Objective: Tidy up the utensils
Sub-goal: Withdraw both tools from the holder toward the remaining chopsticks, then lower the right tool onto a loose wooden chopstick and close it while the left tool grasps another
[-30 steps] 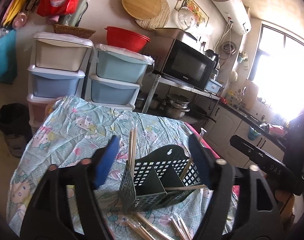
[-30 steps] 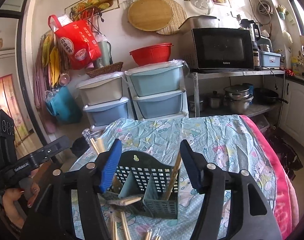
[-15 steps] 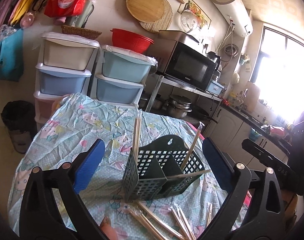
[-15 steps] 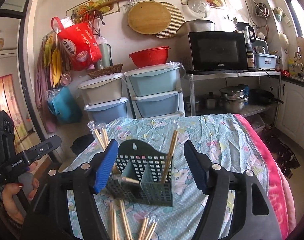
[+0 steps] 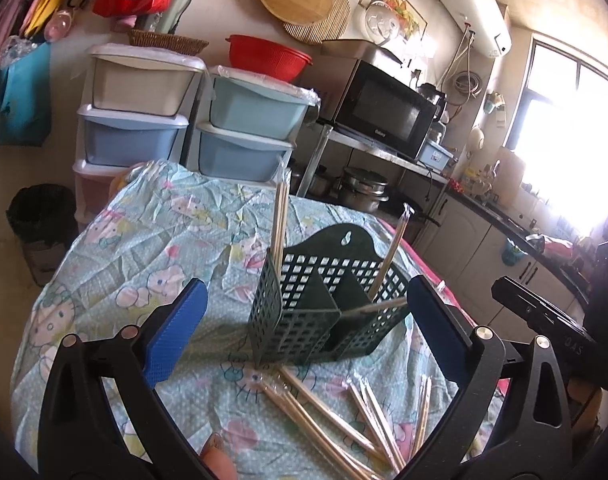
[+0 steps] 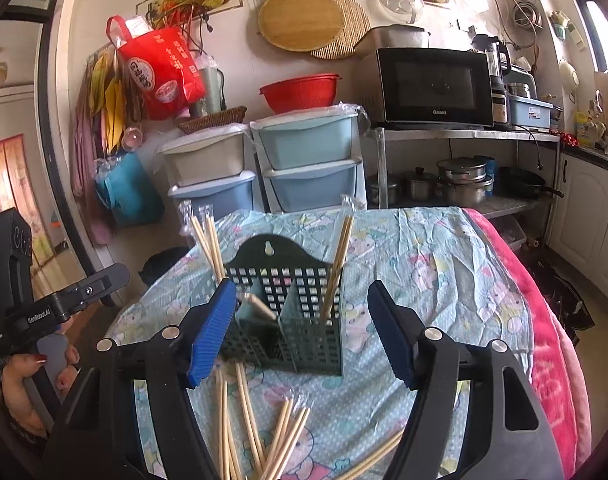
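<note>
Looking through your left wrist view: the dark green holder [image 5: 327, 308] stands on the desk [image 5: 152, 240], at about 12 o'clock from your left tongs [image 5: 304, 332].
Left tongs: released; the jaws have just been opening and now stand wide with nothing pressed between the pads. The holder sits beyond them, untouched.
Sorted so far: one wrapped pair of chopsticks [image 5: 280, 216] stands upright in the holder's left cell, another [image 5: 389, 256] leans in the right cell, and one stick [image 5: 377, 305] lies across the rim.
Left to do: loose wrapped chopsticks [image 5: 327, 408] lie on the cloth at about 6 o'clock from the holder, fanned out towards you.

Right wrist view: the holder [image 6: 288, 312] is again at 12 o'clock, just past your right tongs [image 6: 304, 332].
Right tongs: released as well; the jaws have just been opening and grip nothing.
In the holder: pairs at its 10 o'clock [image 6: 208, 244] and 1 o'clock [image 6: 339, 256].
On the desk: several more pairs [image 6: 260, 432] at 6 o'clock.
Progress: I judge you under halfway; most sticks are not yet in a cell.
</note>
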Tool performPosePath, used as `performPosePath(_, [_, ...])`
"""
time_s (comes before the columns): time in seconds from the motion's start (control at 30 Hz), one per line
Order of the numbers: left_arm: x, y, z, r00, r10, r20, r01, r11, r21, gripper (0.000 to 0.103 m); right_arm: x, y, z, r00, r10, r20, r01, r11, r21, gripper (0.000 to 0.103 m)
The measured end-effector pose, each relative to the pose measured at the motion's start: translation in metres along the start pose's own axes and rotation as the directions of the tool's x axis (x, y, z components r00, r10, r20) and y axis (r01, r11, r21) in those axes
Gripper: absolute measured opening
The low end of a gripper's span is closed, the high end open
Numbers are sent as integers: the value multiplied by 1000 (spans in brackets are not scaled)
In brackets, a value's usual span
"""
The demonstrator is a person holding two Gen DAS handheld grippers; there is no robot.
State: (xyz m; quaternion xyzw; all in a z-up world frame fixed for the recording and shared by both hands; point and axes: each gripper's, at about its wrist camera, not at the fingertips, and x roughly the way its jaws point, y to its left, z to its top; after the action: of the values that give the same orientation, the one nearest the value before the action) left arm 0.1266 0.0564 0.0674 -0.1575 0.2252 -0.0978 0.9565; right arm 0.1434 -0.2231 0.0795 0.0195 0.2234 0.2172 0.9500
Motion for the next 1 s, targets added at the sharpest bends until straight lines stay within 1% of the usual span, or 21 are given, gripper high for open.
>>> performPosePath(0.3, [7, 8, -16, 998, 18, -52, -19, 1000, -18, 92, 4, -5, -26, 998, -4, -62, 5, 1000, 11, 66])
performPosePath(0.53, [18, 8, -34, 992, 38, -119, -40, 999, -9, 92, 12, -6, -45, 993, -9, -119, 9, 1000, -1, 66])
performPosePath(0.83, [38, 9, -60, 975, 63, -215, -61, 998, 14, 92, 29, -9, -69, 978, 0, -207, -2, 1000, -6, 66])
performPosePath(0.93, [47, 12, -69, 963, 77, -259, -76, 997, 14, 92, 36, -10, -78, 970, 4, -244, -6, 1000, -8, 66])
performPosePath(0.97, [51, 13, -72, 957, 79, -280, -80, 997, 9, 90, 40, -10, -81, 966, 5, -260, -7, 1000, -8, 66])
performPosePath(1.0, [54, 15, -76, 951, 79, -298, -81, 997, 3, 84, 43, -11, -84, 962, 5, -273, -8, 1000, -8, 66])
